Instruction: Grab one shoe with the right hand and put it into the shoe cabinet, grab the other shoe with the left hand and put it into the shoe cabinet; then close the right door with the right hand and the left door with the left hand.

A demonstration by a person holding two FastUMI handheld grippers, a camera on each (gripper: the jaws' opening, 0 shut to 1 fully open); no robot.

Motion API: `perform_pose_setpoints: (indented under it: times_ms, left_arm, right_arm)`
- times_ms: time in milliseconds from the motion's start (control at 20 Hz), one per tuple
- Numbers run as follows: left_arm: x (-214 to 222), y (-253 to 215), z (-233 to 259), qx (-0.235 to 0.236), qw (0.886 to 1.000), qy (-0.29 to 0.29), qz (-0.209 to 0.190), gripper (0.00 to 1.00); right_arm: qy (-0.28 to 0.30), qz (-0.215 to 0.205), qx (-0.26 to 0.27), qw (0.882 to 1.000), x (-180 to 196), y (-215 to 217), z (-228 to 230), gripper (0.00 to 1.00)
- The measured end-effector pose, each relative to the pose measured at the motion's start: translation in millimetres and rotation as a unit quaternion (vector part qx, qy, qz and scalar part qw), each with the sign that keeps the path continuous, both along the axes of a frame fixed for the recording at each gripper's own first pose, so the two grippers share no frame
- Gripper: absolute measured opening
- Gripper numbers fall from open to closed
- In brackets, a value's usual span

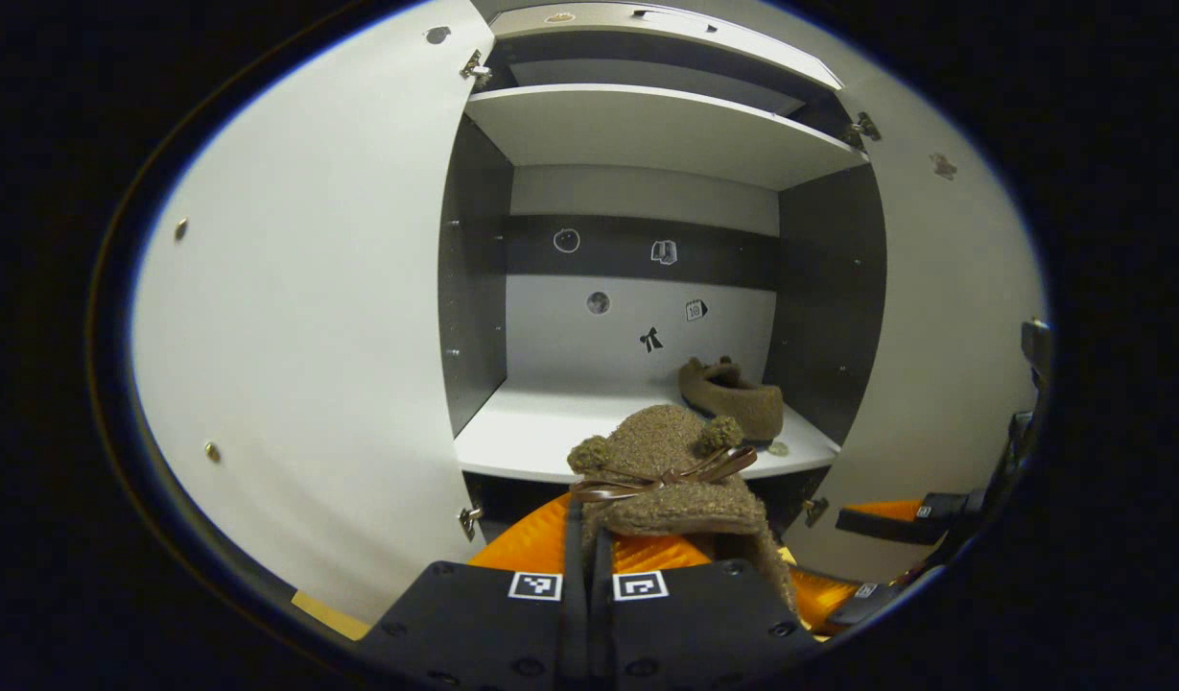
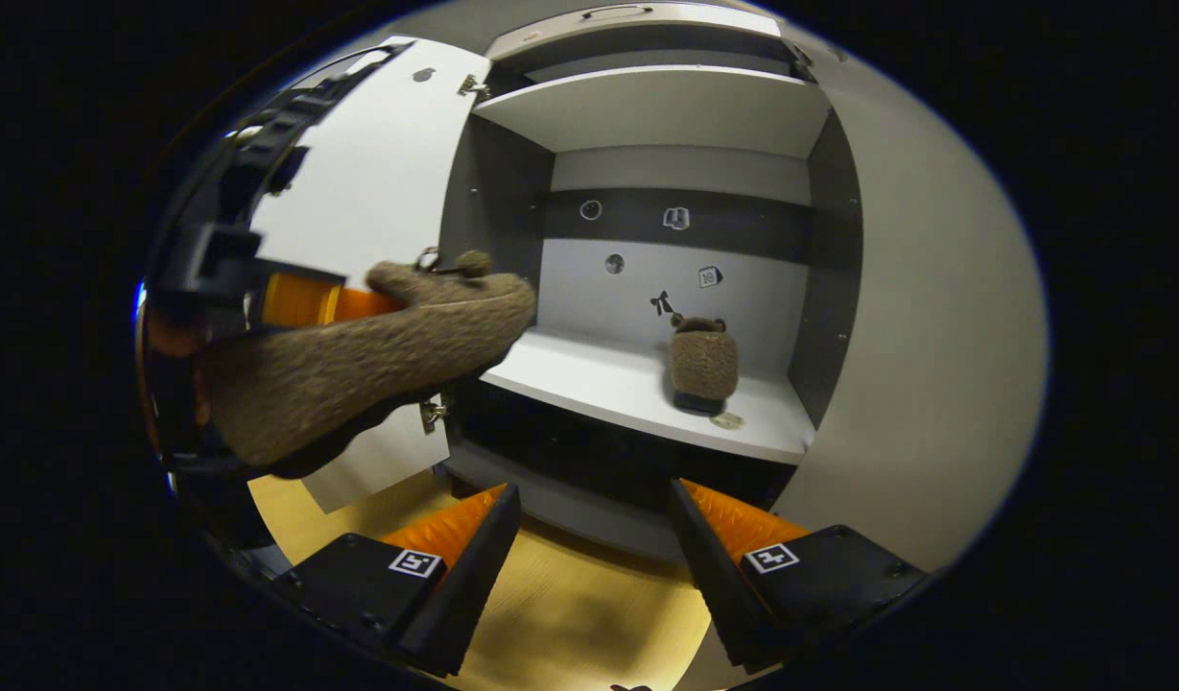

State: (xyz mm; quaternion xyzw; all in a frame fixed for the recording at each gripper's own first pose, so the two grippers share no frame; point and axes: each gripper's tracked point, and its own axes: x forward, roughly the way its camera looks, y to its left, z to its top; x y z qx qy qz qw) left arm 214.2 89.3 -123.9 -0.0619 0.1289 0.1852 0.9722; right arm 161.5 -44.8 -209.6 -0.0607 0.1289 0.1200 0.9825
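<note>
My left gripper (image 1: 587, 537) is shut on a brown fuzzy shoe with a bow (image 1: 661, 470), held just in front of the open shoe cabinet's middle shelf (image 1: 541, 432). The other brown shoe (image 1: 733, 393) lies on that shelf at its right end. In the right gripper view, my right gripper (image 2: 589, 504) is open and holds nothing, low in front of the cabinet. The held shoe (image 2: 359, 365) and the left gripper (image 2: 296, 299) show at the left there, and the shelved shoe (image 2: 702, 363) stands straight ahead.
Both cabinet doors stand wide open: the left door (image 1: 311, 336) and the right door (image 1: 944, 336). An upper shelf (image 1: 647, 125) is bare. The right gripper (image 1: 901, 523) shows low at the right of the left gripper view. A yellow wooden floor (image 2: 570, 605) lies below.
</note>
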Motion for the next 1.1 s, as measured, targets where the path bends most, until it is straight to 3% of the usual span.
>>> perform_pose_setpoints:
  times_ms: [250,400,550,850,1100]
  left_arm:
    - [90.2,39.7,29.0,0.042,0.999,-0.015,-0.004,0.05]
    - [139.5,65.4,26.8,0.052,0.999,-0.001,-0.014,0.05]
    - [182.2,91.4,10.8,0.031,0.999,0.011,-0.015,0.05]
    - [245.6,121.6,-41.2,0.027,0.996,0.078,-0.017,0.05]
    - [261.7,123.0,-72.3,0.020,0.993,0.118,-0.026,0.07]
  right_arm:
    - [0.004,0.052,0.006,0.999,4.9,20.8,-3.0,0.99]
    - [0.021,0.045,0.006,0.999,13.8,11.7,-15.4,0.98]
    - [0.034,0.036,0.013,0.999,22.8,2.4,-20.7,0.99]
    - [0.058,0.037,0.017,0.998,29.7,-5.9,-39.5,0.99]
    - [0.061,0.055,0.032,0.996,34.2,-3.0,-35.7,0.99]
